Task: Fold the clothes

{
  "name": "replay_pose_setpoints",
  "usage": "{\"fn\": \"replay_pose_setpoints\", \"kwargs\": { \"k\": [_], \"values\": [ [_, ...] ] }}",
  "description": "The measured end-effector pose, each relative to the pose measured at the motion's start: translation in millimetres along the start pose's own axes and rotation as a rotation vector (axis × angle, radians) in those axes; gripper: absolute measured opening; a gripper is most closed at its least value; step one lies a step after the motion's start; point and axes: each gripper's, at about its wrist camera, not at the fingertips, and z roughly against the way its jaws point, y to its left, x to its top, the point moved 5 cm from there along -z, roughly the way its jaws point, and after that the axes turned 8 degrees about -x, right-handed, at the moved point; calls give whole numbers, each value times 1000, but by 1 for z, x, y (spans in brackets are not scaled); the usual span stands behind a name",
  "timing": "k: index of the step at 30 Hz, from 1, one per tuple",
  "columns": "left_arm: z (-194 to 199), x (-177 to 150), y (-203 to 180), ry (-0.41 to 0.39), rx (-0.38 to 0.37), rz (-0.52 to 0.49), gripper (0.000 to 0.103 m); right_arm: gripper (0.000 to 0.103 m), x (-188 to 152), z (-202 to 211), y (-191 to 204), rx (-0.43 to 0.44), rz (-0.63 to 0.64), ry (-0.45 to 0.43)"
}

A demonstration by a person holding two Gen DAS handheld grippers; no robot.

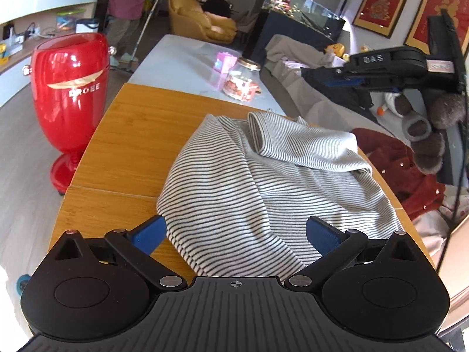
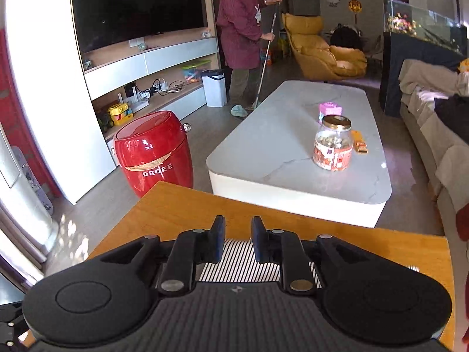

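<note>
Striped knit top (image 1: 263,182): rumpled on the bamboo table (image 1: 132,146), long axis running from 6 toward 1 o'clock in the left wrist view, a sleeve folded back across it at 12.

Left gripper (image 1: 234,234): fingers spread wide, empty, straddling the near hem, the nearer tool.

Right gripper (image 2: 238,239): fingers narrowed with a gap, empty, raised above the far edge; stripes show beneath.

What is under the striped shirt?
The striped shirt lies on the wooden table; bare wood shows around it. Whether anything else lies beneath cannot be seen, because the cloth covers that part.
</note>
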Motion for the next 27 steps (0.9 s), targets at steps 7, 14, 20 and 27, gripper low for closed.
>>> {"fn": "replay_pose_setpoints", "kwargs": {
  "k": [7, 14, 20, 27],
  "values": [
    [7, 7, 4, -41, 41, 43, 103, 19, -108, 46, 18, 273, -169, 254],
    [23, 17, -3, -85, 68, 48, 103, 19, -186, 39, 39, 429, -383, 486],
    [33, 21, -10, -108, 87, 45, 103, 22, -203, 13, 42, 475, -538, 514],
    [33, 32, -6, -139, 98, 77, 103, 6, -156, 25, 62, 382, -200, 190]
  ]
}}
